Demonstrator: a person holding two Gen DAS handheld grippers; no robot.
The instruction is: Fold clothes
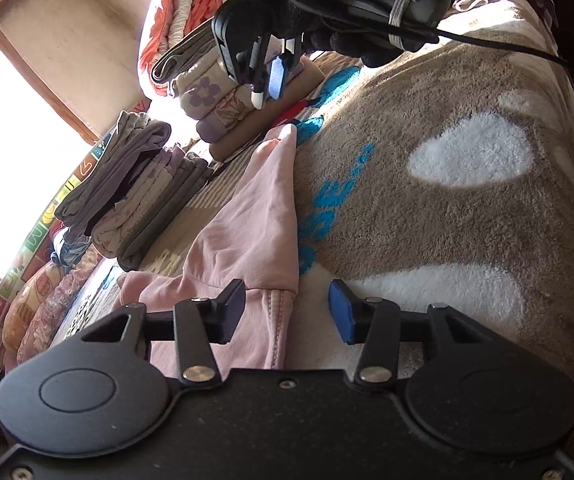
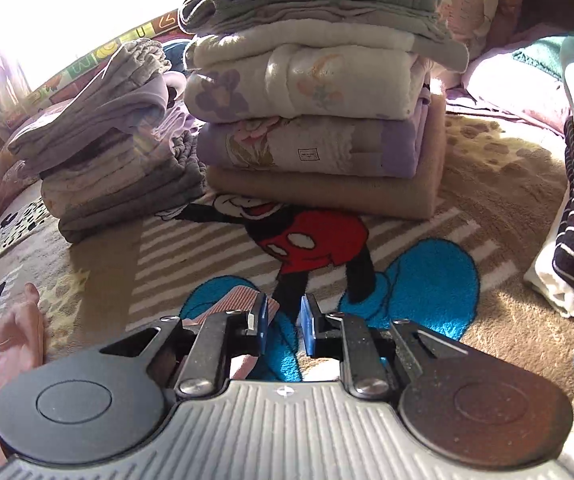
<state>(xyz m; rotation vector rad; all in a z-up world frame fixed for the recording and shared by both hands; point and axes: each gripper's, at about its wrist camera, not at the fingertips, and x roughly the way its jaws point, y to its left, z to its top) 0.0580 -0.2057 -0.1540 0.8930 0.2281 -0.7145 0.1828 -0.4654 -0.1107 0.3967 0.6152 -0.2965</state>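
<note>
pink garment lying spread on patterned blanket, left of centre, grey folded stack sitting further left. looking light, soft, floppy, likely sagging when lifted; stitched hem and ribbed cuff looking like best holds. left gripper hovering wide over near hem, gripping nothing. right gripper standing narrow but parted, cuff lying just beside left finger, not pinched. tall folded pile sitting far.
</note>
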